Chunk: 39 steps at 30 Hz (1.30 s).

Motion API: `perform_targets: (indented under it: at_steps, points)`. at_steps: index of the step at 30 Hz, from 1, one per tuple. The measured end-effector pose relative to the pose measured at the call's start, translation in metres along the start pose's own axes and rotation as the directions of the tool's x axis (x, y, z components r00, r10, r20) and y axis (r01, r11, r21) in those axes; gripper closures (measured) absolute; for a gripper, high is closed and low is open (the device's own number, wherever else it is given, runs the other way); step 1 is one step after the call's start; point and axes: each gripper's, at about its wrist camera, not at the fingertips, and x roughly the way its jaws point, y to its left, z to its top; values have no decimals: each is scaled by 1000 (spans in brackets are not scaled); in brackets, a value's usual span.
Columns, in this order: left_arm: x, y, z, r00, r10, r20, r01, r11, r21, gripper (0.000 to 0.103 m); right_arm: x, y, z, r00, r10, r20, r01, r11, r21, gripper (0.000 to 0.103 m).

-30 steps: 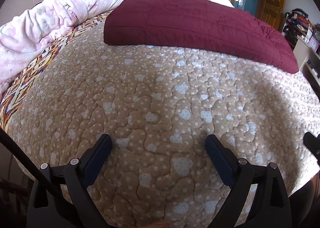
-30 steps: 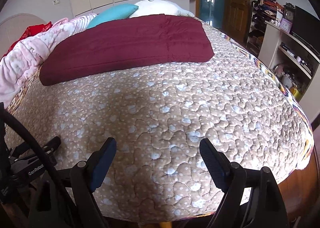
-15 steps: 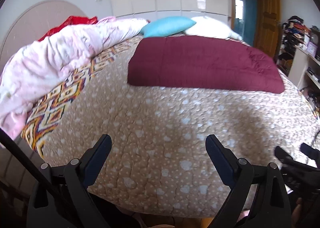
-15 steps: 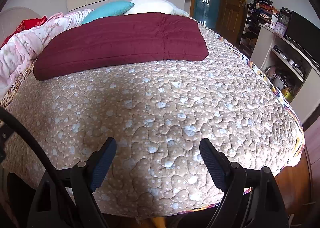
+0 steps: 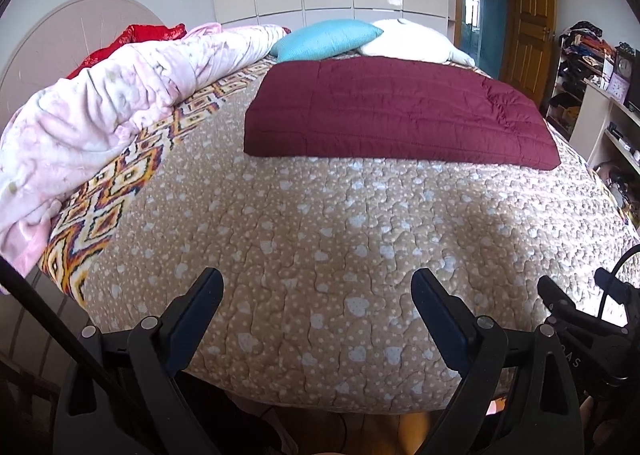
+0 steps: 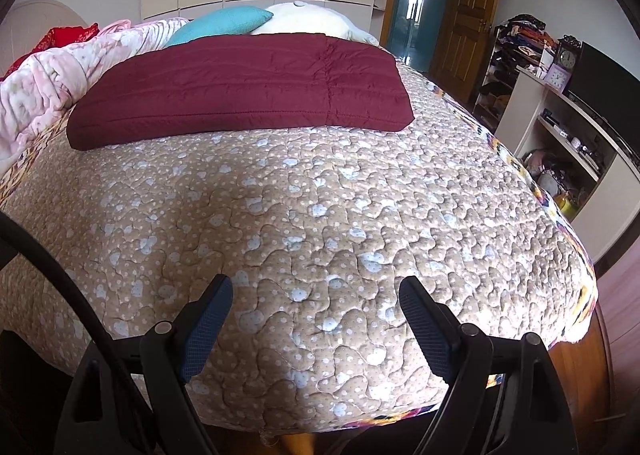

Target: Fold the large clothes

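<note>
You've pulled your left gripper [image 5: 316,291] up and back from the tan quilted bedspread with pale hearts [image 5: 340,223]: a sec ago its jaws hung low over the cloth, now the whole bed end shows w/ the foot edge under them, so I'd say you're backing off to size up the next fold, not mid-grab. Right gripper [image 6: 316,299] has barely shifted; both sets of jaws are spread wide w/ nothing betw. them. The dark maroon quilted garment, folded flat into a rectangle [image 5: 400,111], lies well beyond both sets of fingertips, mid-bed near the turquoise pillow [image 5: 326,39], untouched.
</note>
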Motion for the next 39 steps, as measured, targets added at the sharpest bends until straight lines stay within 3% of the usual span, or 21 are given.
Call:
perform_targets:
  at_steps: [7,39]
  points:
    - [1,-1,-2,1000,2,-8,-2,1000,2,9,-7,4,1,999,-24,38,25,999,-24,15]
    - [3,-12,-7,999,-37,-28,38,999,35,9,0,0,-1,999,-25,26,25,999,-26,15]
